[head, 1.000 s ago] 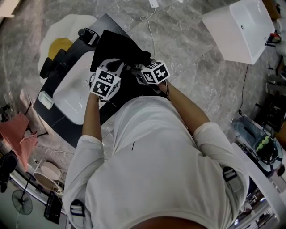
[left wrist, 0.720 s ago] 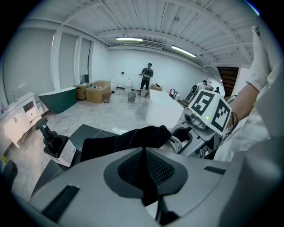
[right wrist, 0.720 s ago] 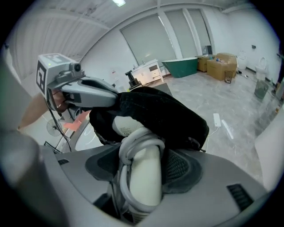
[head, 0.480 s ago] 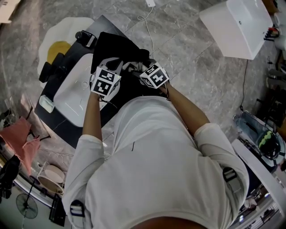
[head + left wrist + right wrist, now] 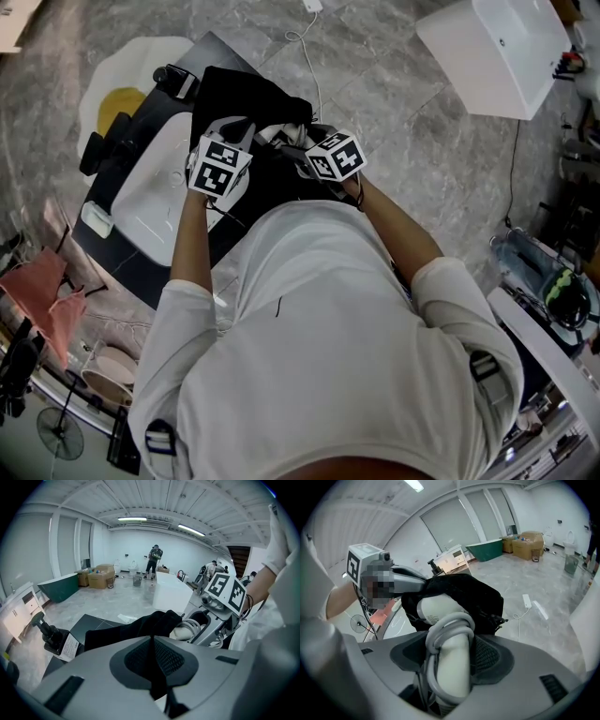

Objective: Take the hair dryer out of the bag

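Note:
A black fabric bag [image 5: 239, 94] lies on a dark tabletop [image 5: 122, 258], its mouth toward me. My left gripper [image 5: 234, 131] is shut on the bag's near edge; in the left gripper view black cloth [image 5: 136, 627] runs down between the closed jaws [image 5: 152, 667]. The white hair dryer [image 5: 447, 667], its grey cord looped round the handle, sticks out of the bag [image 5: 473, 595]. My right gripper [image 5: 450, 663] is shut on that handle. From the head view the dryer [image 5: 277, 134] shows as a white patch between the two grippers, the right gripper [image 5: 295, 150] just right of it.
A white basin [image 5: 155, 178] is set into the tabletop left of the bag, with black items [image 5: 178, 77] at its far end. A white box [image 5: 497, 56] stands on the floor at the upper right. A white cable [image 5: 314, 56] trails across the floor behind the bag.
The right gripper has shifted slightly to the right with the hair dryer, and a little more white shows outside the bag. The left gripper has stayed put on the bag.

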`<action>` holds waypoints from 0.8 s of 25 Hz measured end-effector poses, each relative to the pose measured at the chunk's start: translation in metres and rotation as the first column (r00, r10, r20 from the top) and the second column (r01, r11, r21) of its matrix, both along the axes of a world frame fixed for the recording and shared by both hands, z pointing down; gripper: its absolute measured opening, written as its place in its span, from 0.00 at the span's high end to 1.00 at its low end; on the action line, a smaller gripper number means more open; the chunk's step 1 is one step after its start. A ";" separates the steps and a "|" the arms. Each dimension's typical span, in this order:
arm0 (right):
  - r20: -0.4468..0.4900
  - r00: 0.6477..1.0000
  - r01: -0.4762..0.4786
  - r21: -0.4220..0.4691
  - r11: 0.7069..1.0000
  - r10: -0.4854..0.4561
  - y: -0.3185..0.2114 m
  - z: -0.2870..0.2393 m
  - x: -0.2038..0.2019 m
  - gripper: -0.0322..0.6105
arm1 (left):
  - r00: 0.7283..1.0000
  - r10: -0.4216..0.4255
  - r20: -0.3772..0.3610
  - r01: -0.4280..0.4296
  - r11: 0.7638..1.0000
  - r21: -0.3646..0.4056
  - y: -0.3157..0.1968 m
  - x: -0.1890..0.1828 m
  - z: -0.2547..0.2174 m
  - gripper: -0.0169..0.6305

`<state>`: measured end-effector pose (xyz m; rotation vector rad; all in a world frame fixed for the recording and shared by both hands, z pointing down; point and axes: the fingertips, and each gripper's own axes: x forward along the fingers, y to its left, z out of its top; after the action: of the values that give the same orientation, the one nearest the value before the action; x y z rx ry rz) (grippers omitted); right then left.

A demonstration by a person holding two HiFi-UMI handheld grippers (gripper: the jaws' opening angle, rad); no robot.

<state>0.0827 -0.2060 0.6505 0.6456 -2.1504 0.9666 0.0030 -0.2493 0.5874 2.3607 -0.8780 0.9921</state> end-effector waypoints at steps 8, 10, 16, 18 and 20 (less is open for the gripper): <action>-0.032 0.999 0.044 0.039 0.998 -0.043 0.003 -0.002 0.012 0.52 | 1.000 -0.012 -0.001 0.012 1.000 -0.025 -0.004 0.001 0.007 0.92; -0.029 0.998 0.051 0.041 0.998 -0.049 0.004 -0.003 0.016 0.52 | 1.000 -0.016 -0.001 0.016 0.999 -0.028 -0.005 0.001 0.008 0.92; -0.020 0.997 0.069 0.038 0.997 -0.068 0.012 -0.005 0.023 0.52 | 1.000 -0.020 0.013 0.020 0.999 -0.043 -0.006 0.000 0.015 0.92; -0.026 0.996 0.086 0.042 0.995 -0.085 0.015 -0.005 0.025 0.52 | 1.000 -0.027 0.015 0.028 0.998 -0.053 -0.007 0.000 0.018 0.92; -0.025 0.995 0.100 0.043 0.994 -0.099 0.019 -0.006 0.026 0.52 | 0.999 -0.036 0.015 0.037 0.997 -0.063 -0.008 -0.001 0.022 0.92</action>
<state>0.1090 -0.1875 0.6444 0.5620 -2.1680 0.8564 0.0022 -0.2573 0.6090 2.2793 -0.8785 1.0083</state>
